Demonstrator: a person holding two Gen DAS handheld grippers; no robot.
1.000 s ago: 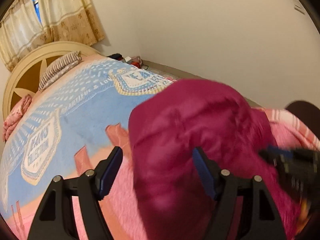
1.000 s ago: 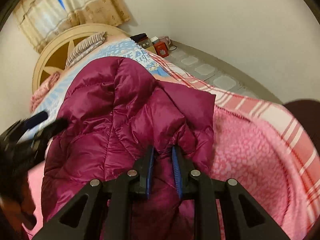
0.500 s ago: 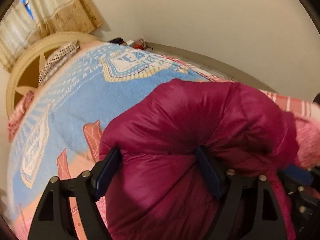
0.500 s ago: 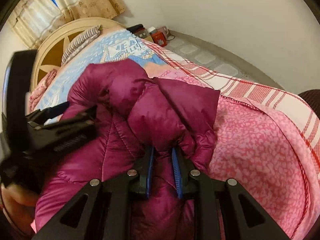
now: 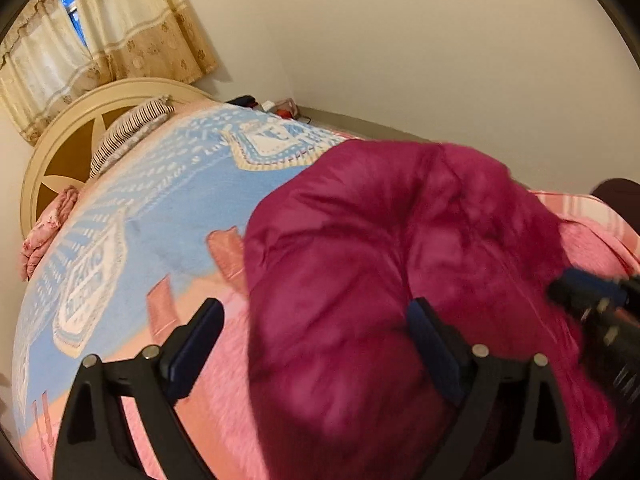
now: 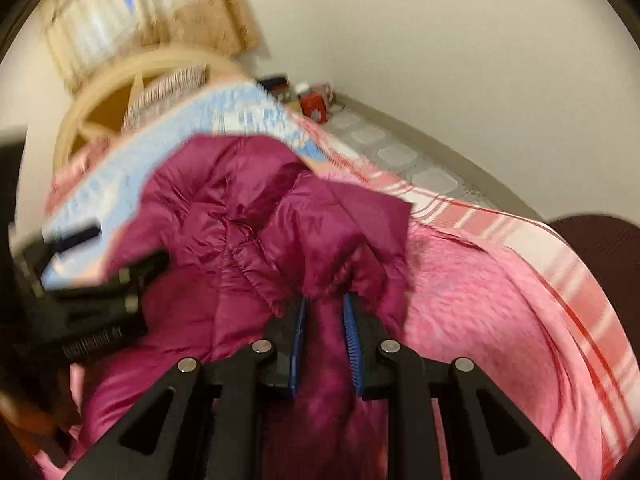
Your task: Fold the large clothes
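the magenta puffer jacket [image 5: 400,272] lies bunched on the bed's pink blanket [image 5: 224,408], filling the left wrist view from its middle out toward 4 o'clock, with the blue patterned blanket [image 5: 168,216] spreading away from it toward 10 o'clock. the left gripper [image 5: 316,336] has its 2 jaws set wide apart and they have just been opening; a bulge of the jacket sits between them, lying against the right-hand pad while the left-hand pad stands clear over the pink blanket, so nothing is squeezed. the right gripper [image 6: 325,340] has its jaws drawn close together, clamped on a narrow fold of the jacket [image 6: 248,232] that rises from between the 2 blue pads. in the right wrist view the jacket spreads from the centre toward 9 o'clock, where the left gripper [image 6: 100,264] shows as a blurred black shape against its edge. in the left wrist view the right gripper [image 5: 600,312] appears blurred at 3 o'clock, at the jacket's far side. the cream headboard [image 5: 68,128] and a striped pillow [image 5: 132,128] sit at 10 o'clock, with curtains [image 5: 120,32] above them at 11 o'clock.
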